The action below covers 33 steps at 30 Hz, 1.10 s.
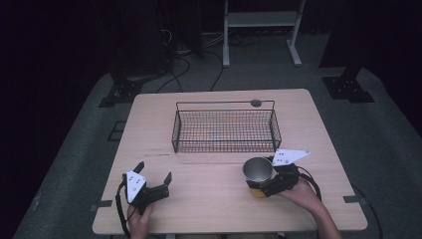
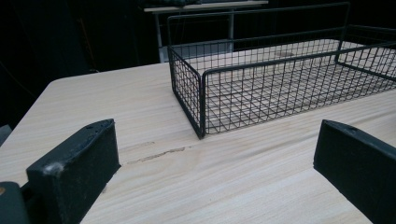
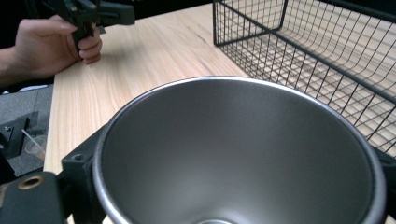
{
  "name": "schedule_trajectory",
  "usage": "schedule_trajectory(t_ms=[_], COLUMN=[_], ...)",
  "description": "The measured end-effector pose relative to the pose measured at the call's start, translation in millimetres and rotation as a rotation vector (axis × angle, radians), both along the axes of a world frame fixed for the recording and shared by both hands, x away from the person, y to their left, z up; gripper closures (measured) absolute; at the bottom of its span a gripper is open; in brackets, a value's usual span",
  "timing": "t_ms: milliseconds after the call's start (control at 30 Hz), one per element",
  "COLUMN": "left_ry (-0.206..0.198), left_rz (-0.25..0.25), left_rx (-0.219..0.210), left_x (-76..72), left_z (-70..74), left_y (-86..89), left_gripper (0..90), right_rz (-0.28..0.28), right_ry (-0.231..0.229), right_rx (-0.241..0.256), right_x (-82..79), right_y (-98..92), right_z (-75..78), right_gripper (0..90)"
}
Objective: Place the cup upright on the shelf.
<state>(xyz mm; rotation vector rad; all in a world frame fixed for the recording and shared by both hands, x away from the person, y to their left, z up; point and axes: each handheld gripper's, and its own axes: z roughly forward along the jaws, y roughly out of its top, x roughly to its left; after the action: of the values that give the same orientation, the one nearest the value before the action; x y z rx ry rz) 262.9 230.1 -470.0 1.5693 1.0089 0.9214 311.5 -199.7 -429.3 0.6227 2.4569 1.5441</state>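
Observation:
A steel cup (image 1: 258, 171) stands upright and empty at the front right of the wooden table (image 1: 209, 199), just in front of the wire basket (image 1: 225, 130). My right gripper (image 1: 263, 185) is shut on the cup, gripping its sides below the rim. In the right gripper view the cup's open mouth (image 3: 233, 154) is close up, with a black finger (image 3: 77, 172) pressed against its left side. My left gripper (image 1: 154, 171) rests at the front left, open wide with nothing in it. Its pads (image 2: 74, 163) stand far apart over bare wood, pointing toward the basket's near corner (image 2: 201, 102).
The black wire basket is empty and sits mid-table toward the back. A small dark disc (image 1: 256, 103) lies at the table's far edge. A white metal stand (image 1: 261, 20) and cables are on the floor beyond. The person's other hand (image 3: 46, 46) shows in the right gripper view.

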Motion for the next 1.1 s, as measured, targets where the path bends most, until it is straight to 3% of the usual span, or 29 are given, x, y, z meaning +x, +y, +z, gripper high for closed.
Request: schedule_trajectory(t_ms=[367,1100], left_ry=[0.003,0.001], left_rz=[0.000,0.000], left_rx=[-0.005,0.000], left_x=[0.2,-0.1], left_z=[0.0,-0.1], left_y=[0.5,0.2], left_gripper=[0.0,0.0], right_rz=[0.025,0.028], right_ry=[0.013,0.040], right_rx=[0.061,0.115], right_x=[2.6,27.1], right_y=[2.5,3.0], right_z=[10.0,41.0], right_gripper=[9.9,10.0])
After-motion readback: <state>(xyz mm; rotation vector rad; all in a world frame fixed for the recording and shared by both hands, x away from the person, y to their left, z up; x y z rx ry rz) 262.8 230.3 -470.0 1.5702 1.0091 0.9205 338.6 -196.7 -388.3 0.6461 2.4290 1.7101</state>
